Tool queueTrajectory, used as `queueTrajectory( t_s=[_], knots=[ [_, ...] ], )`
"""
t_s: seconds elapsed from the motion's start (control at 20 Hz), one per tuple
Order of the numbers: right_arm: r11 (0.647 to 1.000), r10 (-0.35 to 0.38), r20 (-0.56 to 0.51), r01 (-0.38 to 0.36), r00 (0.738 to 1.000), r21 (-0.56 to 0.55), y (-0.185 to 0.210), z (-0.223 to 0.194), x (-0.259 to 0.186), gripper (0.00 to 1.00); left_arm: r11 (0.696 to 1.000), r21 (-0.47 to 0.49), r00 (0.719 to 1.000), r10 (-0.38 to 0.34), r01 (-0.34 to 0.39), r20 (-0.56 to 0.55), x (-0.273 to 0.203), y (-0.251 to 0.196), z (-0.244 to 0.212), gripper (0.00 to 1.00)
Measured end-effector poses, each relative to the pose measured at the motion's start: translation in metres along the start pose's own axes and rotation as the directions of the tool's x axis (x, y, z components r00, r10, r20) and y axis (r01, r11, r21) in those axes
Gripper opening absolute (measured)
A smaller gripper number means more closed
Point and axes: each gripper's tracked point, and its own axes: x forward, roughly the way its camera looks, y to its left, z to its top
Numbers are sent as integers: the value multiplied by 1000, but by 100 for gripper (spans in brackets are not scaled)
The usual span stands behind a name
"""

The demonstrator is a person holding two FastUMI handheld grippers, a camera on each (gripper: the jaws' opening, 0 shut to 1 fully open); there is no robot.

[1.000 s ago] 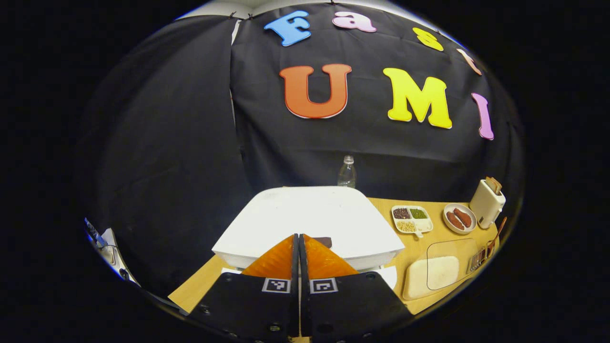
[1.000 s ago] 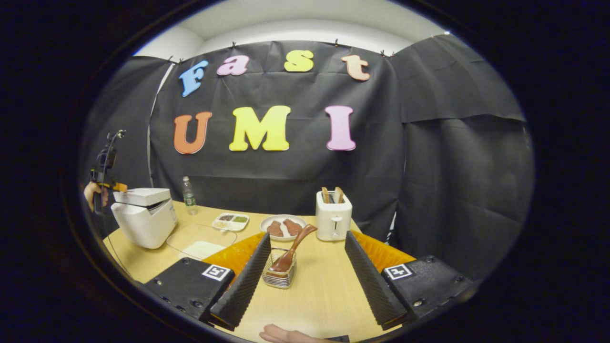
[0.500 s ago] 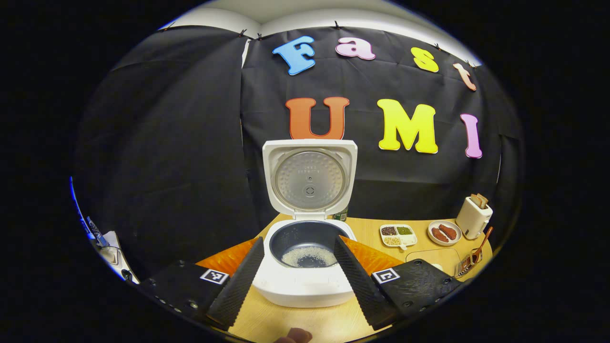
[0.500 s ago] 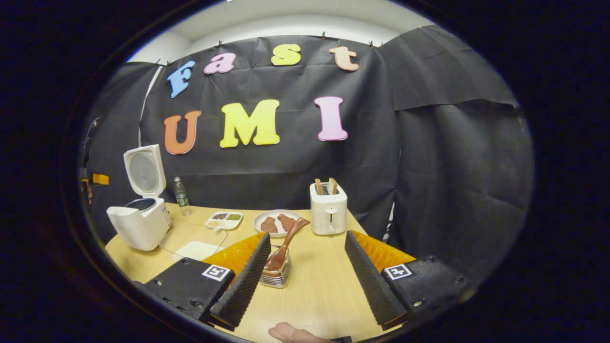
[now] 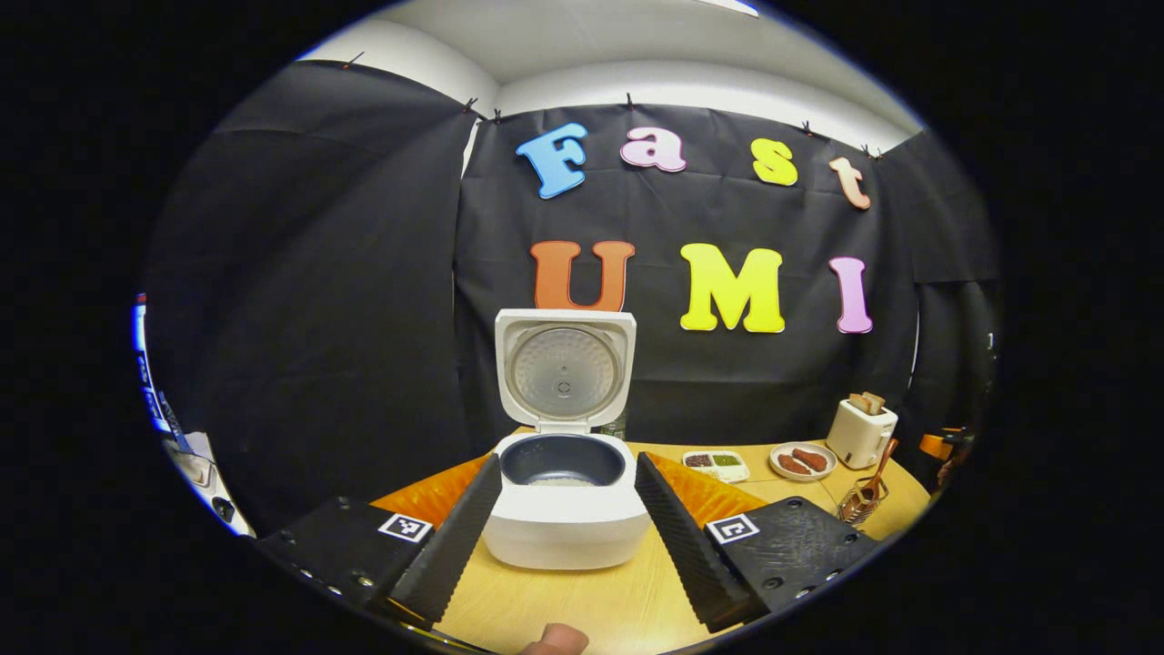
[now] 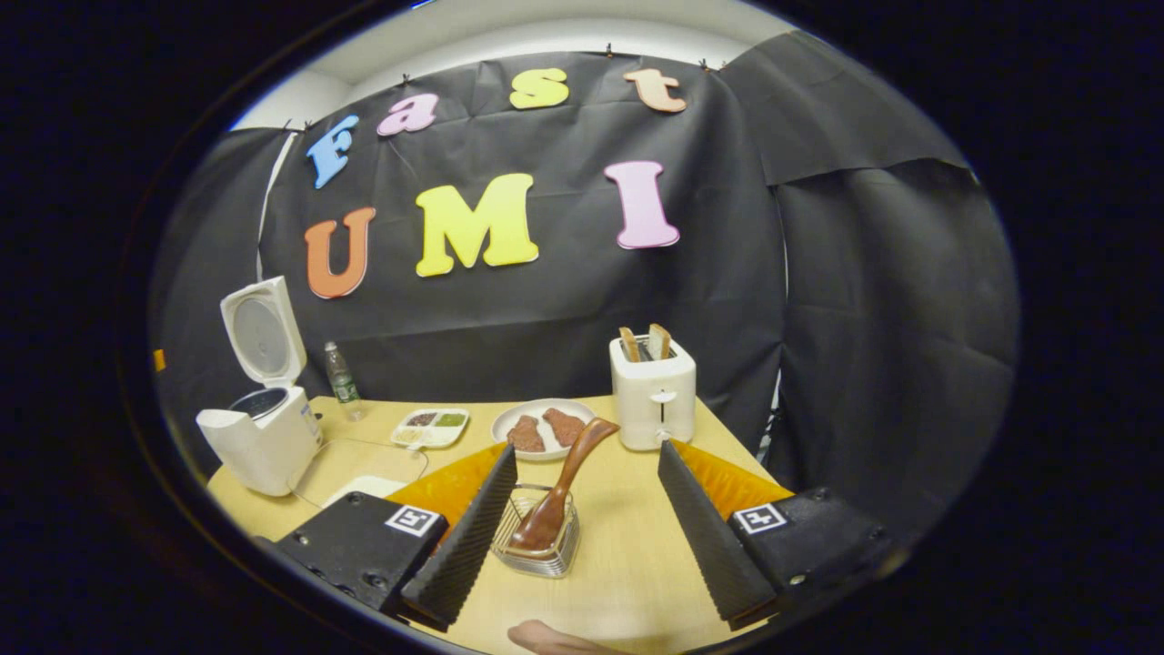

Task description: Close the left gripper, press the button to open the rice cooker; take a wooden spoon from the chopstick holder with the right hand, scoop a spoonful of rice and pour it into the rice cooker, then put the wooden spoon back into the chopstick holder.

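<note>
The white rice cooker [image 5: 564, 518] stands on the wooden table with its lid [image 5: 564, 368] raised upright and some rice in its dark inner pot [image 5: 562, 459]. My left gripper [image 5: 566, 482] is open, a little in front of the cooker and touching nothing. In the right gripper view the same rice cooker [image 6: 264, 437] sits at far left. A wooden spoon [image 6: 564, 487] leans in the wire chopstick holder [image 6: 538, 546], handle up and to the right. My right gripper [image 6: 587, 478] is open, with the holder and spoon between its fingers, untouched.
A white toaster [image 6: 653, 391] with bread, a plate of meat [image 6: 543, 428], a divided dish of grains [image 6: 431, 426] and a water bottle [image 6: 339, 375] stand toward the back. A clear-lidded container of rice [image 6: 373, 468] lies beside the cooker. A fingertip [image 6: 546, 637] shows at the bottom edge.
The cooker's lid has sprung open. My left gripper went from shut at the cooker's front to open and has drawn back. My right gripper has come closer to the holder.
</note>
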Motion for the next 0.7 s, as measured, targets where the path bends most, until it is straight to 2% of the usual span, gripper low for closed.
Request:
queueTrajectory(
  t_s=[0.2,0.35,0.55,0.6,0.7],
  knots=[
    [1000,-6,-93,7,996,9,7,-33,49,99,999,1,998,-51,51,25,-29,-25,-14,94],
    [998,-60,-134,58,989,-20,-2,-51,78,100,998,21,998,-54,54,28,-43,-33,-27,94],
    [999,-20,-229,30,973,41,12,-75,106,100,998,47,999,-49,49,-8,-55,-36,-50,94],
    [998,-2,-258,20,966,65,16,-79,114,98,998,43,999,-41,41,-1,-59,-34,-48,94],
    [990,23,-298,19,954,137,20,-83,125,82,998,29,998,-60,59,19,-67,-38,-45,94]
  ],
)
